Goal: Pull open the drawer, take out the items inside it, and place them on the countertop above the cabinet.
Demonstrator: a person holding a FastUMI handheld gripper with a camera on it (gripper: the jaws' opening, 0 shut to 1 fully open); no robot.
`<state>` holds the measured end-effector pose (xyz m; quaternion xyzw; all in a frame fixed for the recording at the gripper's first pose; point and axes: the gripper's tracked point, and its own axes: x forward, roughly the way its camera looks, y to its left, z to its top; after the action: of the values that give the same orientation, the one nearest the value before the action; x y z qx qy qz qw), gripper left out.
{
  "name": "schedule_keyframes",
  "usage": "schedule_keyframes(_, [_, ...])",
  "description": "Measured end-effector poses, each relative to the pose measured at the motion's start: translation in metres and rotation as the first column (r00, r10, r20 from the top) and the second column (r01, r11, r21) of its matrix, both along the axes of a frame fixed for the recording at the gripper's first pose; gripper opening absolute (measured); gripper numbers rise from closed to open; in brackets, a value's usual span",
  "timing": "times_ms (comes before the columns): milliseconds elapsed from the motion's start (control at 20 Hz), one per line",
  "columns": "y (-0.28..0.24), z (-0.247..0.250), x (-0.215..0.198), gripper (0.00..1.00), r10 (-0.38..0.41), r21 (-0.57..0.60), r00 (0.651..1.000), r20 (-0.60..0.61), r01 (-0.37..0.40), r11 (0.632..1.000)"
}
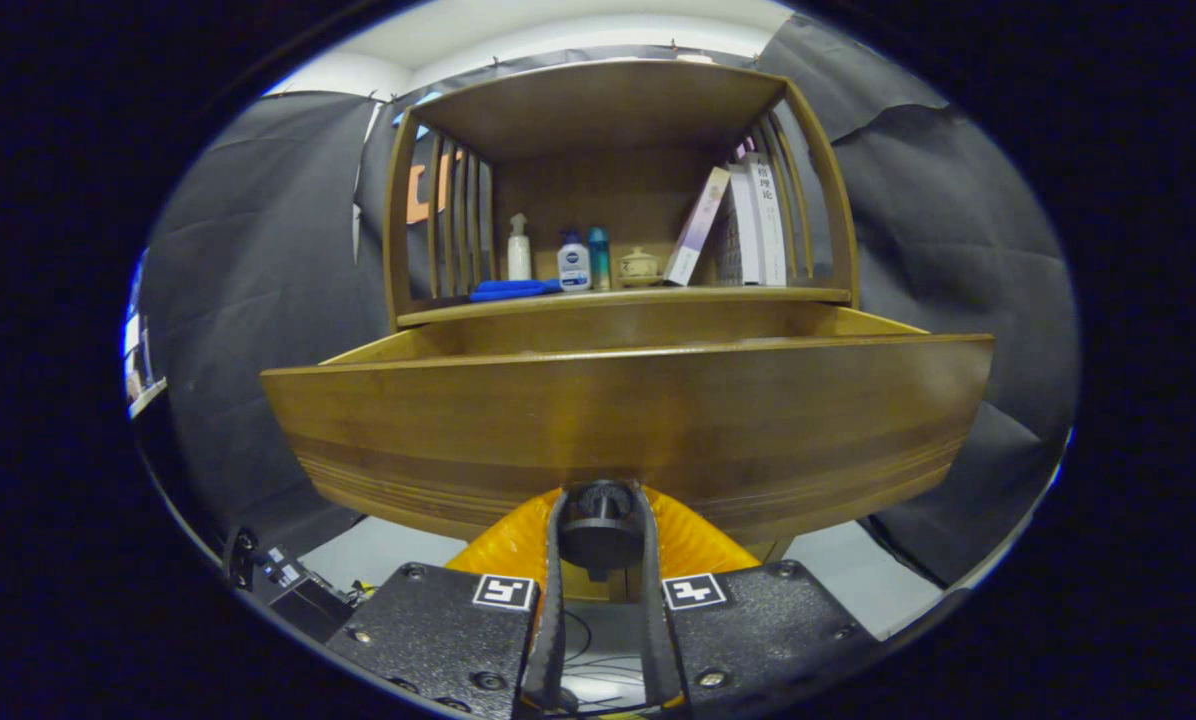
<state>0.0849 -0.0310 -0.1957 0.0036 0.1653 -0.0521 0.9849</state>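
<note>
Black cloth drapes the booth behind a brown wooden cabinet (pixel 618 130) with slatted sides, and a pale floor shows below. On the countertop (pixel 623 296) above the drawer, from left to right, lie a flat blue cloth (pixel 510 290), a white pump bottle (pixel 519 250), a white bottle with a blue label (pixel 573 265), a slim teal bottle (pixel 599 258), a small cream lidded jar (pixel 639 266), and a row of leaning white books (pixel 743 225).

Beneath the countertop, the wide brown wooden drawer (pixel 628 400) stands pulled well out toward the camera. Its front panel hides the inside, so whatever items it holds cannot be seen. At the panel's lower middle sits a round dark knob (pixel 600 528), with the gripper (pixel 600 530) narrowed around it, one finger (pixel 554 560) pressing each side.

Likely risk: pulling further could draw the drawer off its runners, or the fingers could slip off the smooth round knob. Reaching in next, the gripper must rise over the tall front panel; too low a path would strike its top edge. The countertop is already crowded along its back, and the shelf roof hangs low, so placing items may knock over the bottles or jar. Free space seems to lie along the front edge.
</note>
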Motion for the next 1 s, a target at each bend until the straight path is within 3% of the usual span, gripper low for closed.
schedule_keyframes(400, [0.002,-0.003,-0.013,0.36,0.006,-0.032,0.998,-0.062,-0.008,0.999])
schedule_keyframes(550, [0.001,0.007,-0.023,0.5,0.009,-0.029,0.996,-0.091,-0.012,0.999])
schedule_keyframes(800, [0.008,0.03,-0.028,0.61,0.055,0.115,0.992,-0.114,-0.042,0.992])
schedule_keyframes(1000, [0.011,0.083,-0.016,0.66,0.083,0.109,0.994,-0.065,-0.075,0.991])
